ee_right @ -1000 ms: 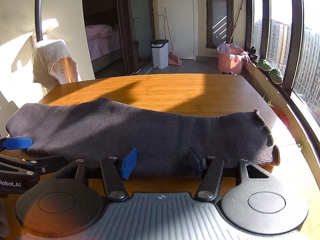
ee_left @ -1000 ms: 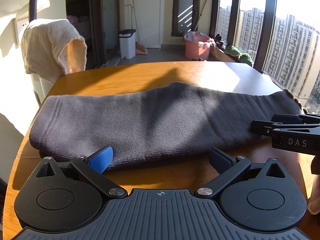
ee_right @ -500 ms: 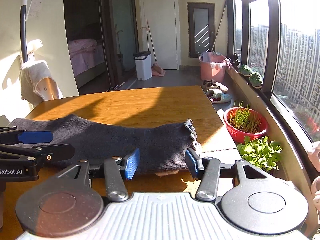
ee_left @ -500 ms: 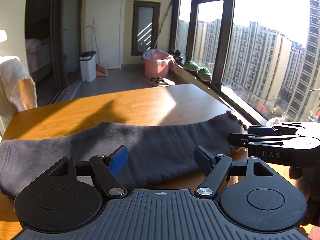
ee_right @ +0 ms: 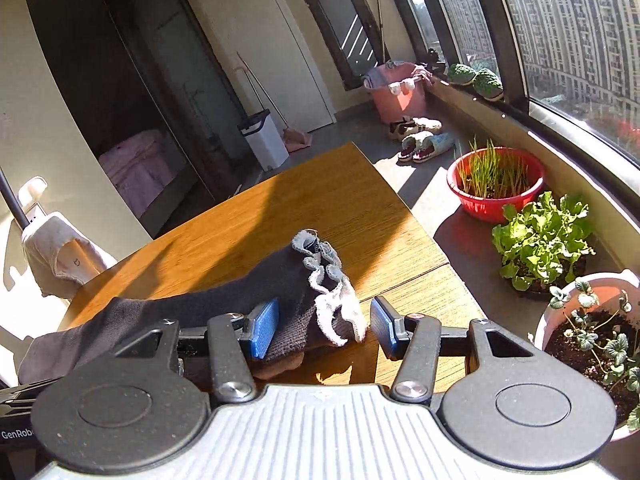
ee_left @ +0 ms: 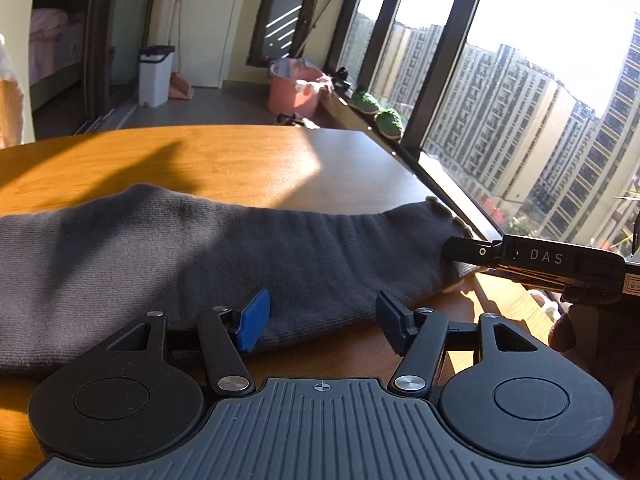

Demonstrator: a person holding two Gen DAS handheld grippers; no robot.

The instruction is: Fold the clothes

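Here dark knit garment (ee_left: 168, 248) lies folded

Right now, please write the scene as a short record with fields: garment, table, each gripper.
garment: dark knit garment lying long across the table, pale scalloped trim at one end
table: wooden table, partly sunlit
left gripper: jaws just closing, garment edge between them, pads not pressing
right gripper: jaws just closing around the trimmed end, a gap beside one pad
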